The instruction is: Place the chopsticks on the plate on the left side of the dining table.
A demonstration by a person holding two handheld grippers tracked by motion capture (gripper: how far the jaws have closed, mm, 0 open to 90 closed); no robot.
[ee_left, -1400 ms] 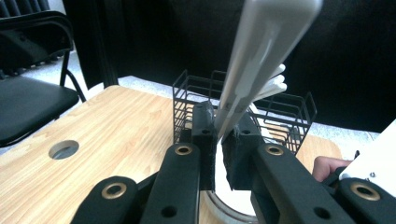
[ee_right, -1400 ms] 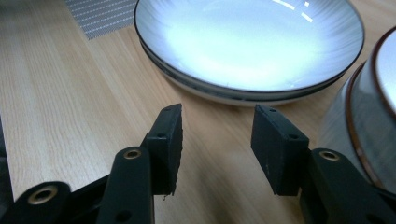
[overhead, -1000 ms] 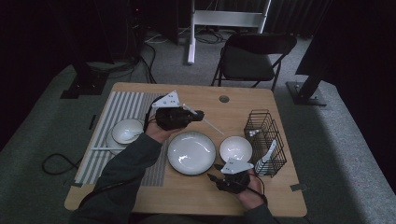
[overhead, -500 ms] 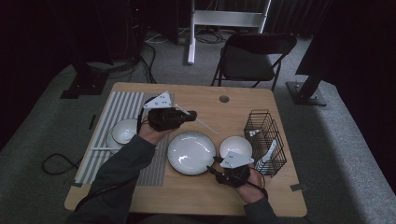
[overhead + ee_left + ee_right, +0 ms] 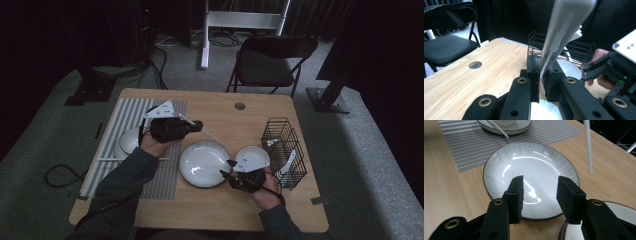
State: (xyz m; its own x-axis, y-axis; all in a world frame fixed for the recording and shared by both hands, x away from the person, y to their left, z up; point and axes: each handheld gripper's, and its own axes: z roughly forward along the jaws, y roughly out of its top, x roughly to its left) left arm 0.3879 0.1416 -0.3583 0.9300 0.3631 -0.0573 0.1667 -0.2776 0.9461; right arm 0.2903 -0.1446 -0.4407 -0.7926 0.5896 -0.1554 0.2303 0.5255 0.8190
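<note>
My left gripper (image 5: pixel 196 125) (image 5: pixel 541 68) is shut on a long white utensil (image 5: pixel 214 136) (image 5: pixel 560 32) and holds it in the air, its far end slanting over the big white plate (image 5: pixel 205 163) (image 5: pixel 529 170). That end hangs in the right gripper view as a thin white utensil (image 5: pixel 587 145). My right gripper (image 5: pixel 226 169) (image 5: pixel 540 185) stands open just over the plate's near rim, with nothing between its fingers. Farther off in the left gripper view, the right gripper (image 5: pixel 610 68) and its hand appear before the wire basket (image 5: pixel 564 47).
A striped placemat (image 5: pixel 125 130) at the left carries a bowl on a dish (image 5: pixel 127 142) (image 5: pixel 504 123). A small white plate (image 5: pixel 252 154) (image 5: pixel 621 212) lies beside the black wire basket (image 5: pixel 285 147), which holds white utensils. A chair (image 5: pixel 267 62) stands behind the table.
My left hand has carried the white utensil leftward, toward the placemat. The right gripper has lifted a little and edged toward the big plate.
</note>
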